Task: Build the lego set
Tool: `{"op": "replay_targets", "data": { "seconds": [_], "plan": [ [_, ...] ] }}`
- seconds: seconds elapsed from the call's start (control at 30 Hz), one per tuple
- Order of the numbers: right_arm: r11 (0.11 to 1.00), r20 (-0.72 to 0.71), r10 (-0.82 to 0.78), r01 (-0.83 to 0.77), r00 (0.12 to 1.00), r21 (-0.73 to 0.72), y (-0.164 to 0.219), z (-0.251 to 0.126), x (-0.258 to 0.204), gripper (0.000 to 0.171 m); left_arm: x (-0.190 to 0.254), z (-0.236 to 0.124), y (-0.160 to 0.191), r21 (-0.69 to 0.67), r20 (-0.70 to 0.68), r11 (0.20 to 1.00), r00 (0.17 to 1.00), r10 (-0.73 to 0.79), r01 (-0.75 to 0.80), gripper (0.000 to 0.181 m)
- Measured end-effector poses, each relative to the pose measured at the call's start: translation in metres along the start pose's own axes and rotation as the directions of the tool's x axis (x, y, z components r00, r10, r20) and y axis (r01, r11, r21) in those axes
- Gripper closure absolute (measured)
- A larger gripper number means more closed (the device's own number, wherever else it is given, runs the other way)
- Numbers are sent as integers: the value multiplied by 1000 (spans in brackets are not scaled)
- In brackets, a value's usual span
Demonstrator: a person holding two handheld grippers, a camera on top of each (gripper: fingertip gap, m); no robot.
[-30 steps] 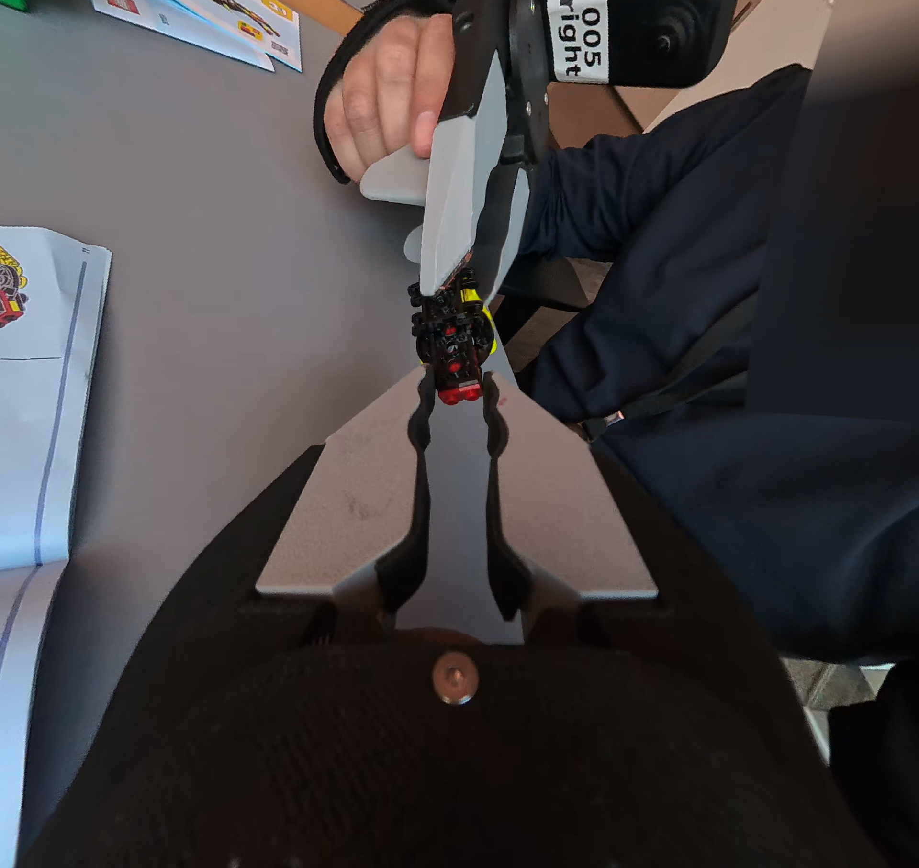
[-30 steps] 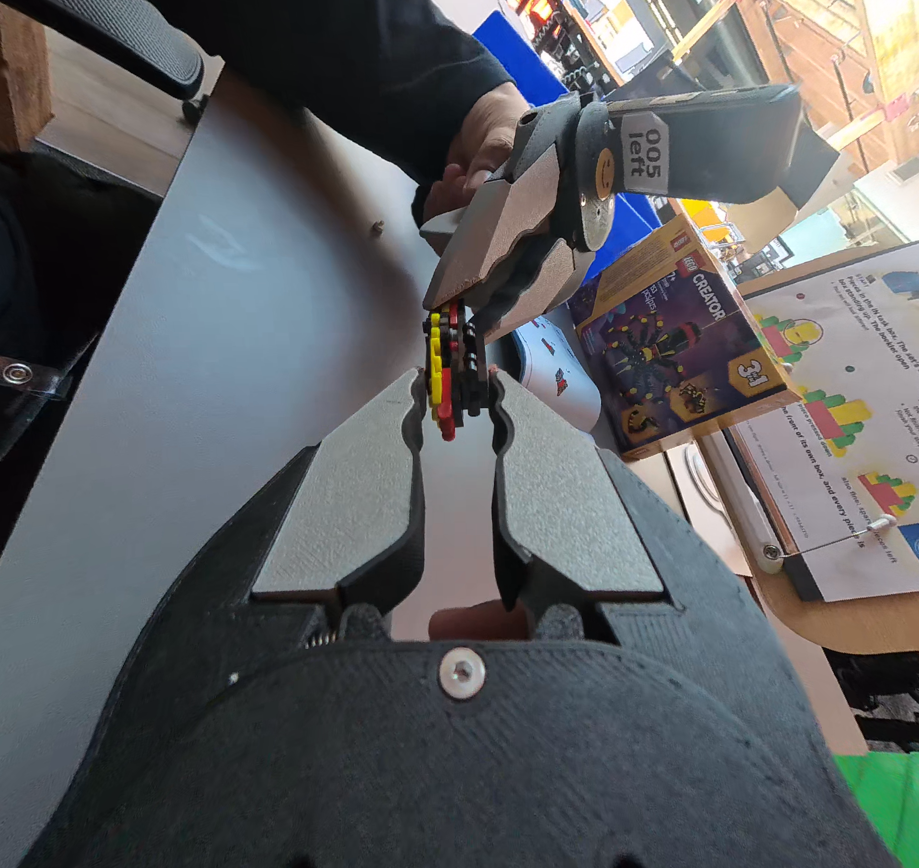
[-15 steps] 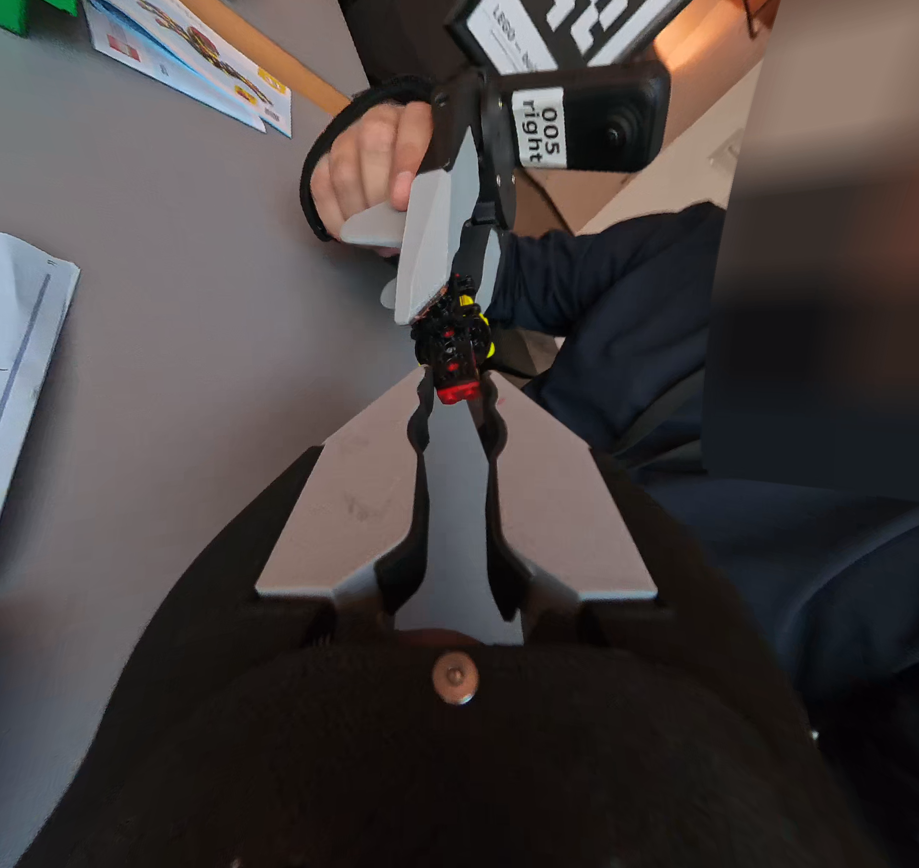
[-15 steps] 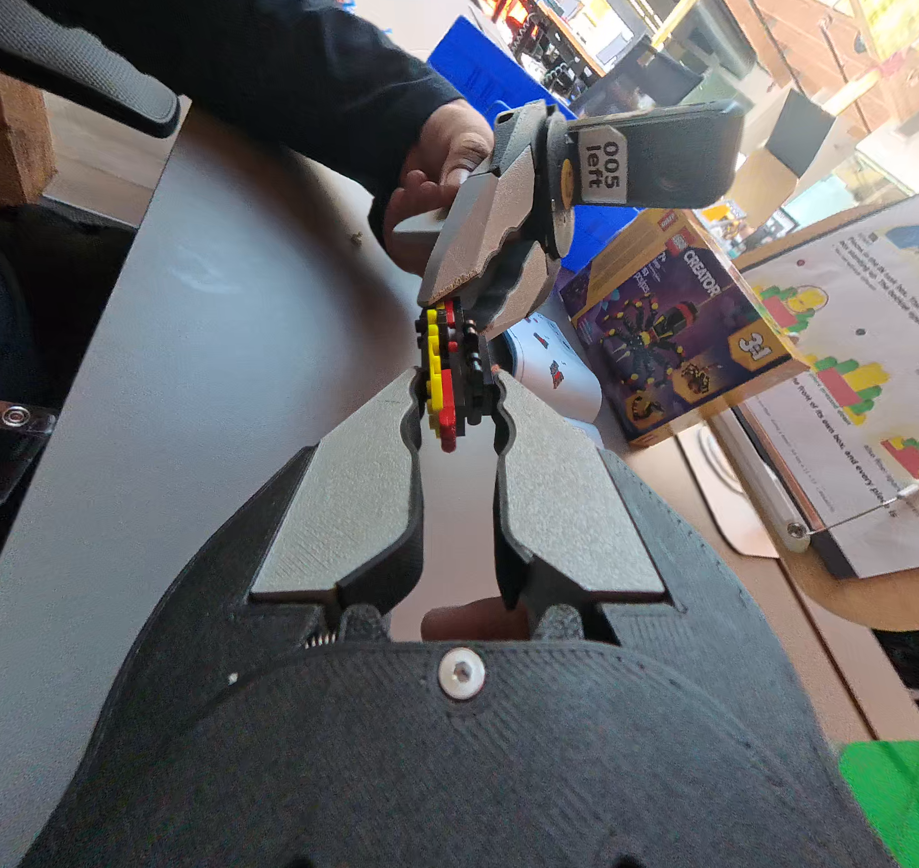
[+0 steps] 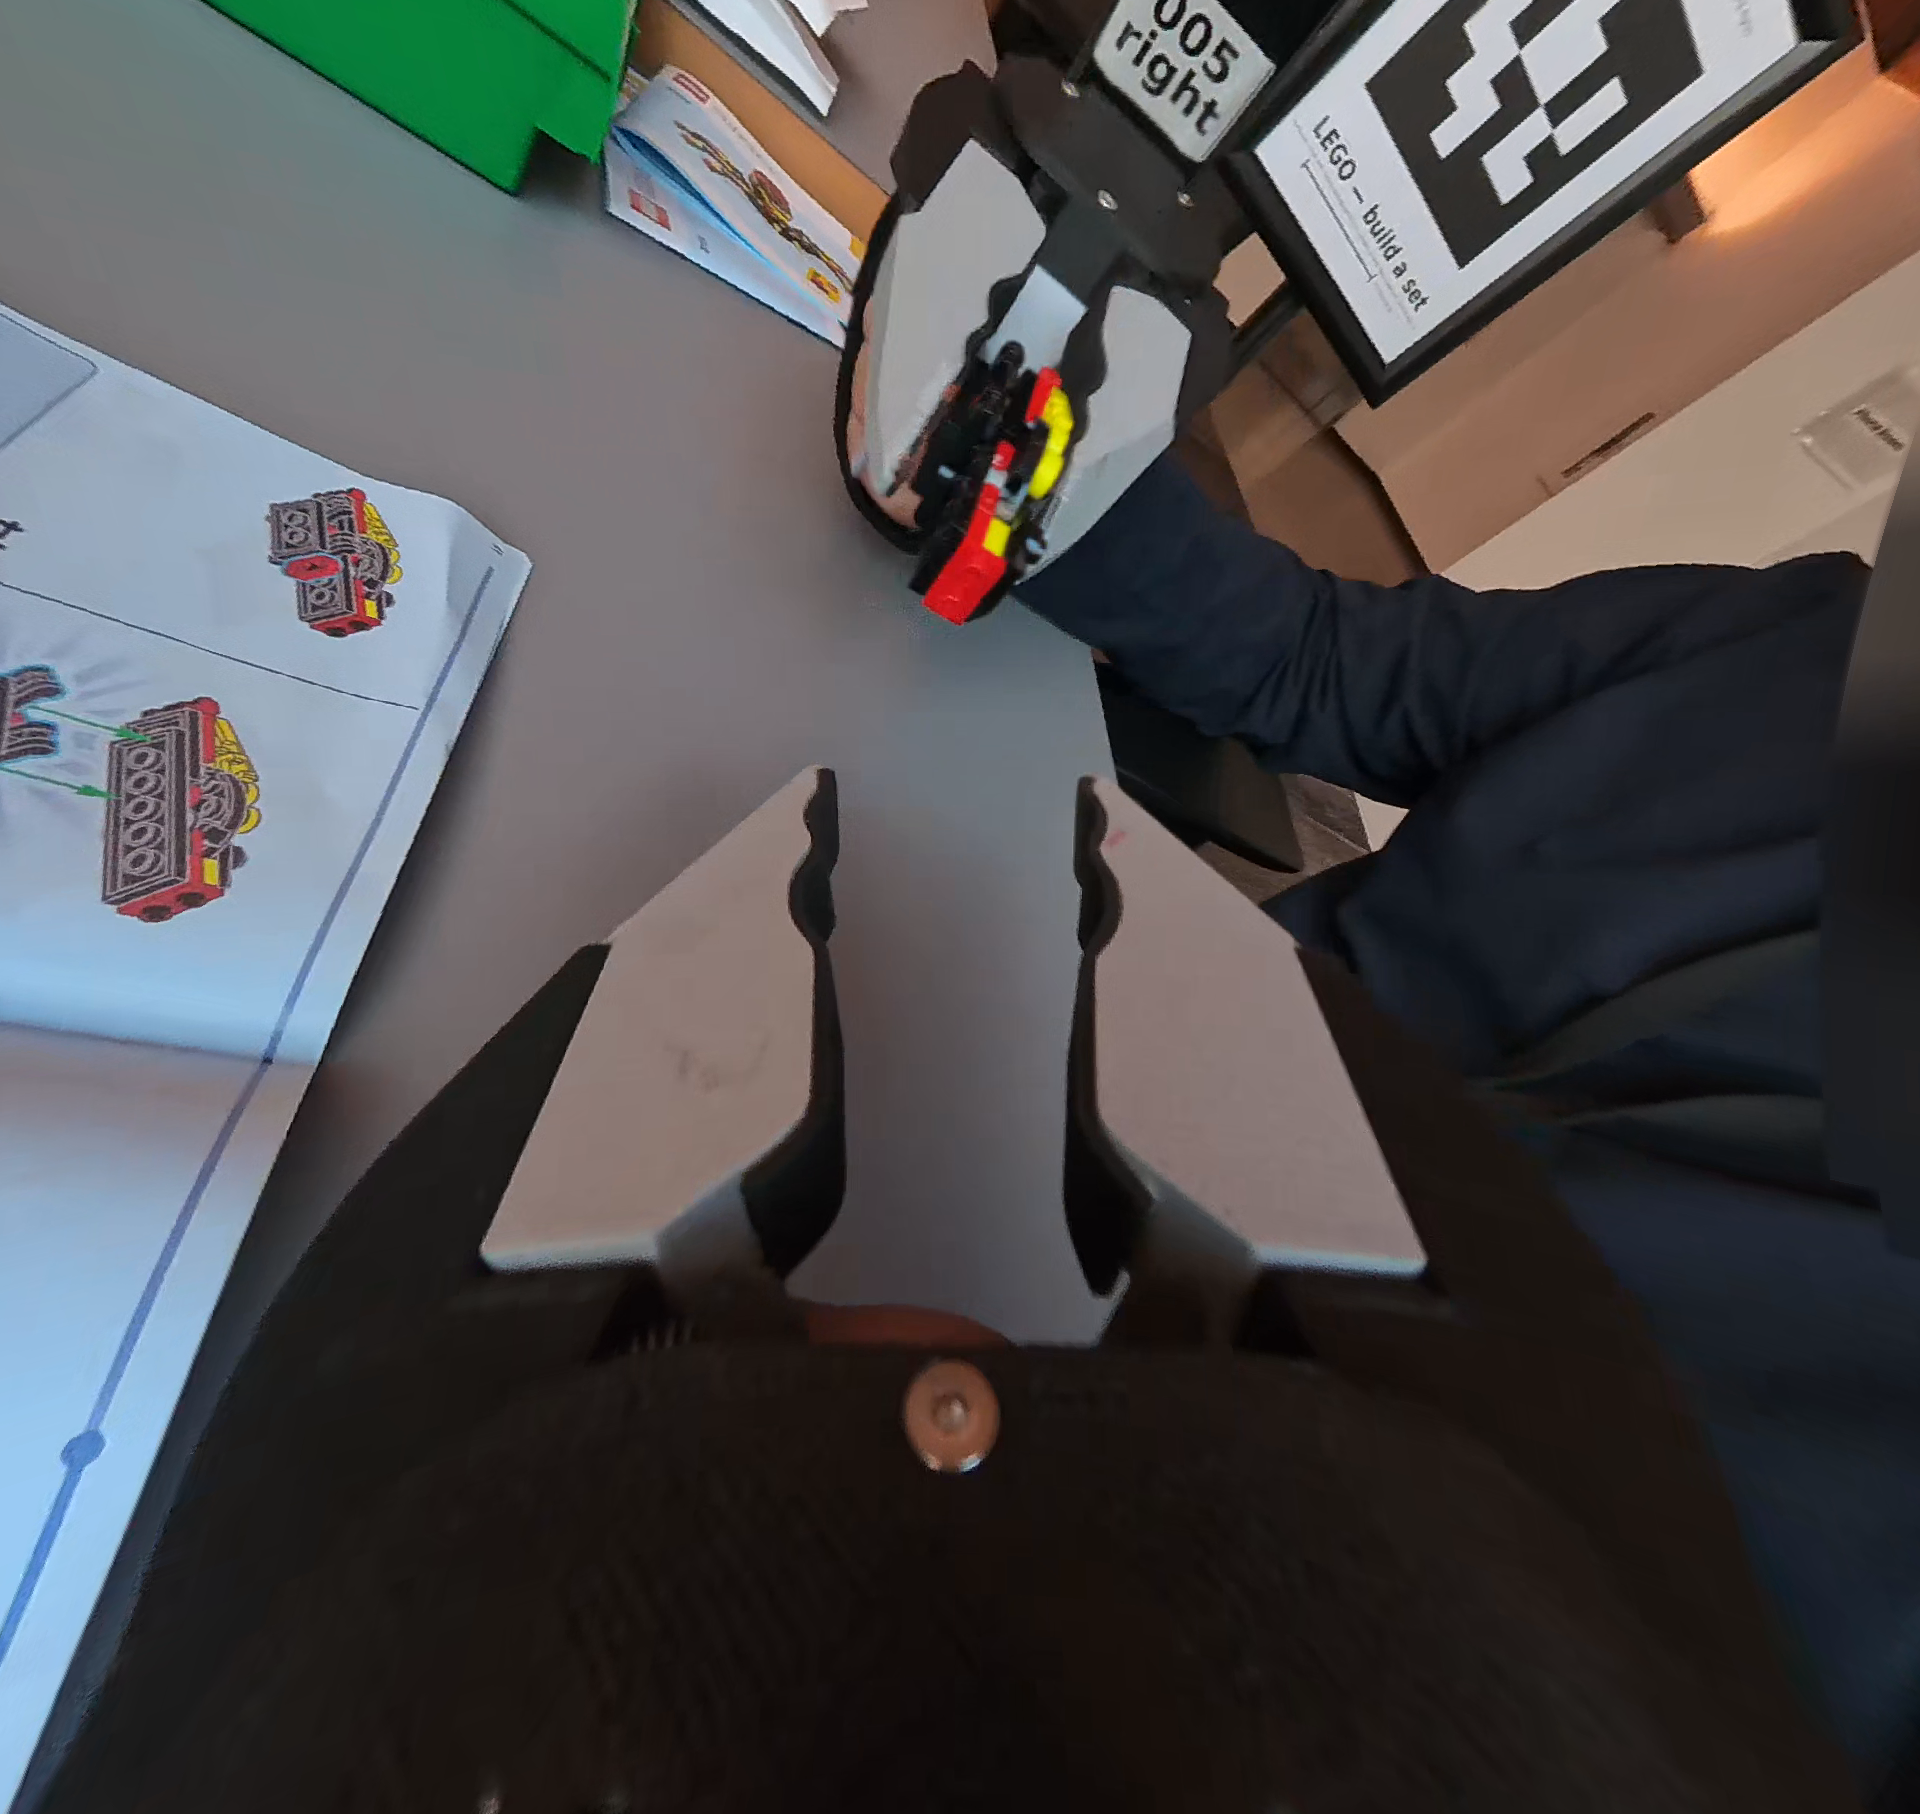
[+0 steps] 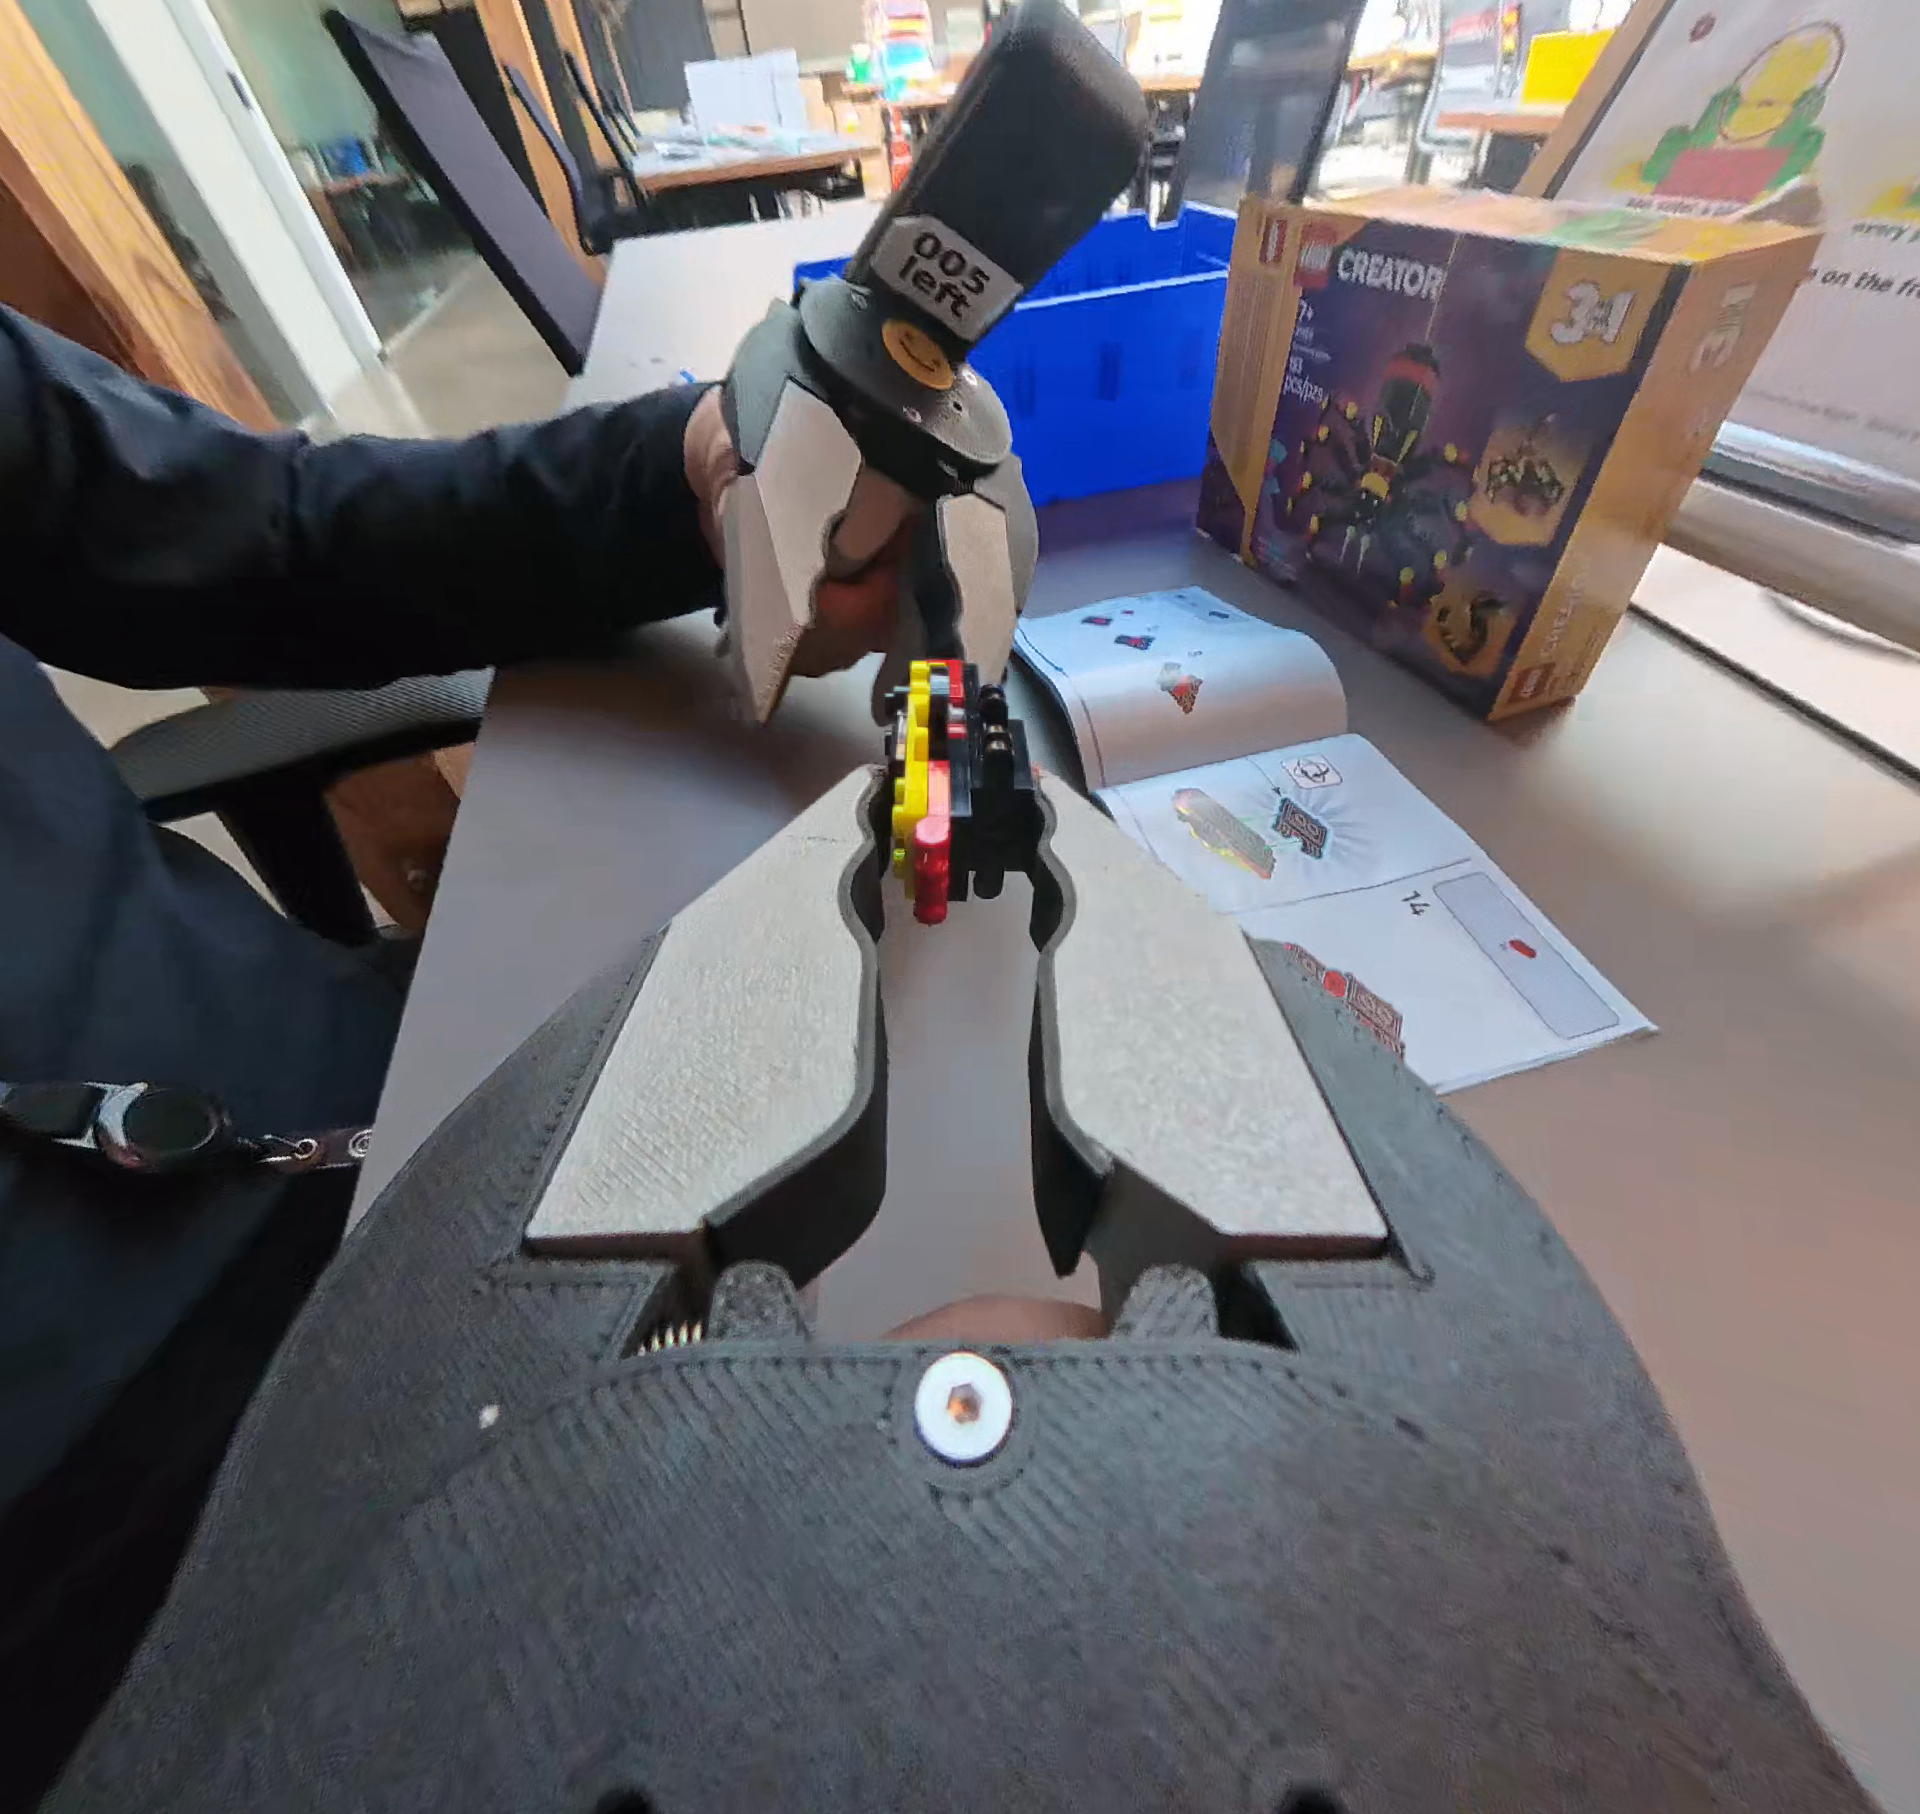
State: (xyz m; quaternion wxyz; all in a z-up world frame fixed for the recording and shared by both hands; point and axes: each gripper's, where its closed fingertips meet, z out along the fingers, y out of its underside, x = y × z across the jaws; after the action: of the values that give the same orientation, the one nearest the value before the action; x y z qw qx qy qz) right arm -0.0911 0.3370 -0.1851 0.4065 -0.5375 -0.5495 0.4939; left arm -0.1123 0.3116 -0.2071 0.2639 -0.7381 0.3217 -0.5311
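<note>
Right wrist view: the model (image 6: 961, 788) is pinched mid-frame between the right gripper's (image 6: 956, 829) tips, long axis running away from the camera. The left gripper (image 5: 951, 808), spread and empty, is seen just above it, nearer the upper left.

The lego model (image 6: 956, 788) sits clamped between the fingertips of the right gripper (image 6: 954, 834), above the table (image 6: 1558, 1245). Beyond it the left gripper (image 6: 868, 642) hangs with its fingers spread, just behind the model and apart from it. To the right of the model an open instruction booklet (image 6: 1351, 881) lies flat on the table. Behind the booklet stands the lego box (image 6: 1455, 434), with a bin (image 6: 1101, 382) to its left. In the left wrist view the booklet (image 5: 208, 725) lies to the left of the left gripper (image 5: 951, 808); a second booklet (image 5: 727, 195) lies farther off, beside a stack of trays (image 5: 416, 19).
</note>
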Motion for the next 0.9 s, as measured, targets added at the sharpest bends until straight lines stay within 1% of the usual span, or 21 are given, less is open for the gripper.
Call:
{"op": "replay_targets", "data": {
  "seconds": [0.1, 0.17, 0.27, 0.37, 0.47, 0.57, 0.6, 0.63, 0.7, 0.8, 0.9],
  "plan": [
    [999, 19, -41, 41, 999, -3, 1, 2, -6, 149, 4, -1, -6, 31, -19, 999, 1000, -22, 23, 135],
    [996, 37, -87, 88, 996, -16, 3, 5, -12, 149, 6, -1, -8, 44, -37, 998, 999, -35, 37, 138],
    [978, 58, -207, 208, 977, -4, 2, 10, -26, 150, 6, -1, -8, 51, -45, 997, 998, -53, 55, 140],
    [945, 36, -327, 327, 944, -14, 4, 13, -32, 149, 16, 0, -5, 41, -125, 997, 990, -64, 70, 146],
    [914, 16, -404, 405, 914, -30, 6, 14, -35, 150, 26, 0, -6, 46, -192, 995, 978, -76, 86, 144],
    [864, -16, -501, 499, 865, -59, 8, 17, -37, 149, 28, 7, 1, 14, -202, 997, 977, -69, 74, 144],
    [843, -35, -537, 534, 843, -71, 9, 18, -37, 149, 30, 9, 4, 1, -206, 998, 977, -55, 57, 154],
    [824, -49, -565, 561, 823, -82, 9, 19, -38, 149, 31, 11, 6, -5, -201, 999, 979, -32, 32, 161],
    [803, -65, -594, 587, 802, -104, 11, 19, -37, 149, 29, 12, 7, -4, -167, 1000, 986, 15, -16, 161],
    [795, -61, -600, 585, 798, -161, 20, 20, -31, 148, 20, 14, 10, -21, -92, 997, 993, 67, -70, 161],
    [798, -54, -590, 572, 806, -190, 27, 18, -26, 131, 4, 14, 14, -73, 60, 985, 985, 159, -154, 162]
  ]
}}
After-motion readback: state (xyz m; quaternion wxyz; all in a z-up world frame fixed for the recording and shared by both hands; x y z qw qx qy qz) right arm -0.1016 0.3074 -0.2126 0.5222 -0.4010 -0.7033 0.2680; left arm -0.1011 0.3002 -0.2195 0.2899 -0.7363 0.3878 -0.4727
